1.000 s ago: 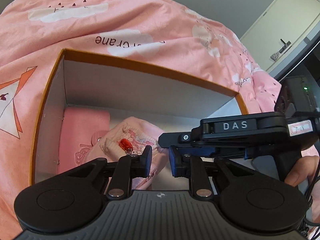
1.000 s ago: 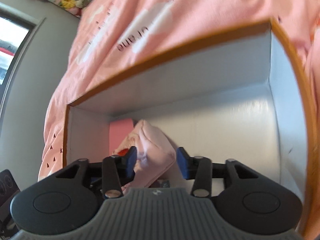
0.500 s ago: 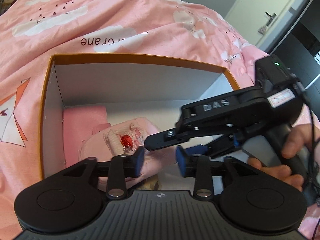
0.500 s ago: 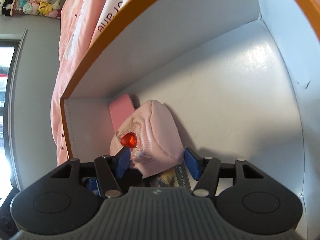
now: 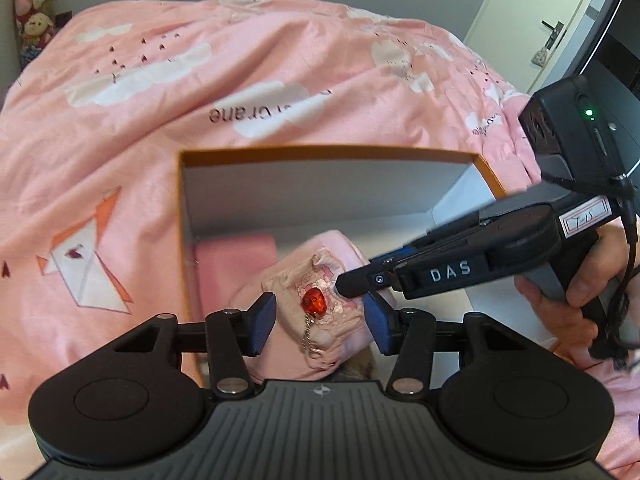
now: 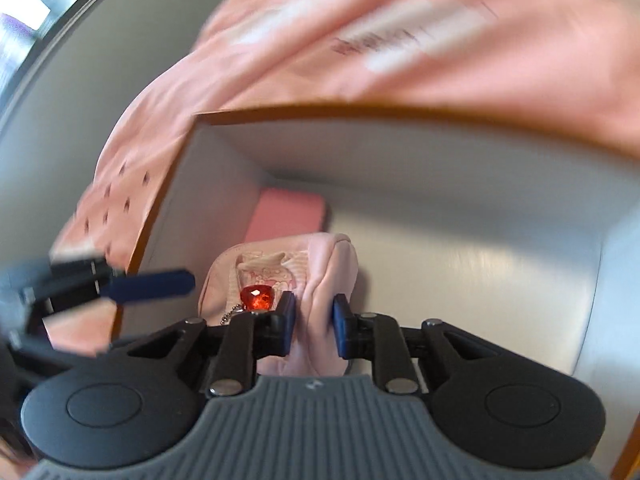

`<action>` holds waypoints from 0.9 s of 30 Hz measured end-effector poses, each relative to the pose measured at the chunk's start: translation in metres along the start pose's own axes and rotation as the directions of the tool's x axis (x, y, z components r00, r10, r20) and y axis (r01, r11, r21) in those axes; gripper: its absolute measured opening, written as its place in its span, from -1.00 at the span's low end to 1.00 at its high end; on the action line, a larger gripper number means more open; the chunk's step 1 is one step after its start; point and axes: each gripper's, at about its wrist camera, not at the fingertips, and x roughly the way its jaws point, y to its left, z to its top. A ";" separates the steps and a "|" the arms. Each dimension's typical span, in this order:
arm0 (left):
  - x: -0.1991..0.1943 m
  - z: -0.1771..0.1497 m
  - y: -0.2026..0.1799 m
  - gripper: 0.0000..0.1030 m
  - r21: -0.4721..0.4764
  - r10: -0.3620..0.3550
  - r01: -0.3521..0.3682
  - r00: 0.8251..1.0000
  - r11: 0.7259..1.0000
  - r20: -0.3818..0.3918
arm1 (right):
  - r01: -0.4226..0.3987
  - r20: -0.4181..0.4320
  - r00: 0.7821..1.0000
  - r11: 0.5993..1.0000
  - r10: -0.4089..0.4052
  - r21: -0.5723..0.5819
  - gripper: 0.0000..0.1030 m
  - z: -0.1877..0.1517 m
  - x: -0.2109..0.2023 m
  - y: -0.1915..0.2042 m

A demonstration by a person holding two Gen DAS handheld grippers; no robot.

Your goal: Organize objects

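An orange-rimmed box with white walls lies open on the bed. Inside it sits a soft pink pouch with a red gem charm on a ball chain. My left gripper is open and its jaws are opening, with the pouch below and between them, pads off it. My right gripper comes in from the right, onto the pouch. In the right wrist view, the right gripper has its jaws closing, pinching a fold of the pouch beside the gem. The left gripper's blue finger shows at the left.
A flat pink item lies in the box's far left corner. The box rests on a pink cloud-print duvet. A hand holds the right gripper's handle. A door is at the back right, and plush toys at the back left.
My left gripper opened and rose away from the pouch. My right gripper rolled, widened, then closed on a fold of the pouch next to the gem.
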 end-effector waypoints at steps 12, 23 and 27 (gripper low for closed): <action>0.009 0.007 0.004 -0.06 0.055 0.083 -0.082 0.997 0.995 -0.008 | 0.109 0.094 0.994 0.766 -0.065 -0.633 -0.64 0.045 0.041 0.047; 0.031 0.002 0.001 -0.33 0.088 0.126 -0.120 0.991 0.989 -0.055 | 0.105 0.117 0.993 0.619 -0.021 -0.778 -0.61 0.039 0.064 0.057; 0.034 0.003 -0.003 -0.40 0.107 0.165 -0.159 0.985 0.982 -0.054 | 0.117 0.135 0.991 0.631 -0.018 -0.767 -0.54 0.039 0.060 0.060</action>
